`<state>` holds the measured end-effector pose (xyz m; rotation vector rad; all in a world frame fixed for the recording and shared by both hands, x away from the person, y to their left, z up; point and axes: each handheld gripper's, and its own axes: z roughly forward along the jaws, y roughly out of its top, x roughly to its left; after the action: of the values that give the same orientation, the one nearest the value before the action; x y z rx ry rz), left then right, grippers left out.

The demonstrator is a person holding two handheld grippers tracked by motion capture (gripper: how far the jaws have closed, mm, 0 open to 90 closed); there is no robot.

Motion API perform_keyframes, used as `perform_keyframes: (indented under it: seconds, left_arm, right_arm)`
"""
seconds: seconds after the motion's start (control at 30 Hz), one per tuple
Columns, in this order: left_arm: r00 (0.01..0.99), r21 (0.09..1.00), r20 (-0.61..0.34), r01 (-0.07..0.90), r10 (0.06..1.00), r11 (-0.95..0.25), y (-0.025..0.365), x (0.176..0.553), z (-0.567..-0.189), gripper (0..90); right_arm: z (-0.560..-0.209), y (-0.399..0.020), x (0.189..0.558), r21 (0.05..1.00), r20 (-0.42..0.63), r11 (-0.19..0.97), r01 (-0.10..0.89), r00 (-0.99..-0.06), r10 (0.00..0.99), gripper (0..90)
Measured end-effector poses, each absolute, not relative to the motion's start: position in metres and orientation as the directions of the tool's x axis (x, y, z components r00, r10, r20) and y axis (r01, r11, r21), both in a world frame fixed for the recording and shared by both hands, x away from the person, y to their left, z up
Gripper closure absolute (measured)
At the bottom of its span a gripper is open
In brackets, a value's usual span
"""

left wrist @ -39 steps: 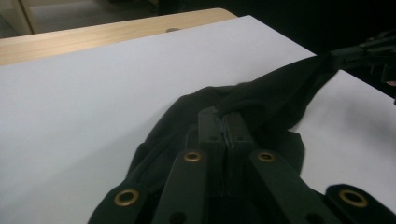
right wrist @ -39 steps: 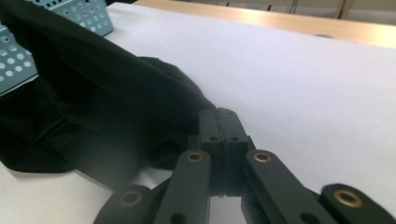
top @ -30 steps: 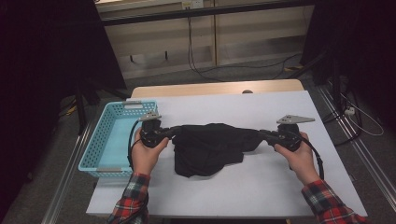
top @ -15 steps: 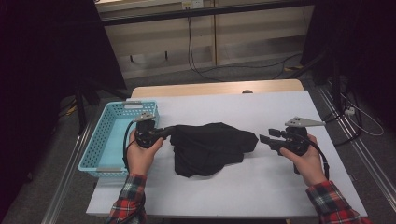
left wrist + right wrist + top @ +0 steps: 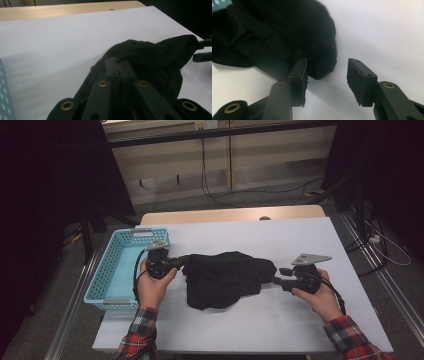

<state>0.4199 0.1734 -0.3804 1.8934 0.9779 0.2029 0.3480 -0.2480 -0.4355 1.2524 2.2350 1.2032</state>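
Note:
A crumpled black cloth (image 5: 225, 277) lies in the middle of the white table (image 5: 300, 320). My left gripper (image 5: 182, 260) is shut on the cloth's left edge, and in the left gripper view the jaws (image 5: 121, 66) pinch a fold of the cloth (image 5: 155, 55). My right gripper (image 5: 279, 276) stands open at the cloth's right end, low over the table. Its jaws have just been closing a little. In the right gripper view (image 5: 327, 67) the tip of the cloth (image 5: 274, 32) reaches just inside the gap beside one pad, and nothing is pressed.
A light blue plastic basket (image 5: 102, 270) stands at the table's left edge, just behind the left hand; its corner (image 5: 3, 100) appears in the left gripper view. Bare white table stretches behind and in front of the cloth. A wooden strip (image 5: 225, 215) runs along the far edge.
My right gripper has let go of the cloth's right end and opened. The cloth, stretched between both grippers before, has slackened and bunched up. The left gripper has kept still.

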Motion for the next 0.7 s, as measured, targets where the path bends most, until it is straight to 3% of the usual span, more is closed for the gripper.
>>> perform_keyframes:
  seconds: [0.2,0.47,0.63,0.7]
  left_arm:
    - [0.672,0.812,-0.256,0.54,0.695,-0.222,0.1703,0.4192,-0.38,88.2]
    - [0.68,0.807,-0.26,0.543,0.685,-0.233,0.1655,0.4191,-0.3814,88.2]
    - [0.681,0.807,-0.261,0.543,0.684,-0.233,0.1652,0.4195,-0.3809,88.2]
    - [0.682,0.807,-0.261,0.542,0.683,-0.234,0.164,0.4197,-0.3812,88.2]
  right_arm:
    - [-0.4413,-0.2377,0.3549,0.79,0.119,0.278,0.547,-0.581,0.805,65.4]
    - [-0.4367,-0.2445,0.3573,0.816,0.182,0.206,0.54,-0.579,0.795,82.5]
    - [-0.4386,-0.2423,0.3578,0.81,0.189,0.215,0.545,-0.59,0.785,84.1]
    - [-0.4397,-0.2392,0.3582,0.812,0.185,0.218,0.542,-0.593,0.784,76.3]
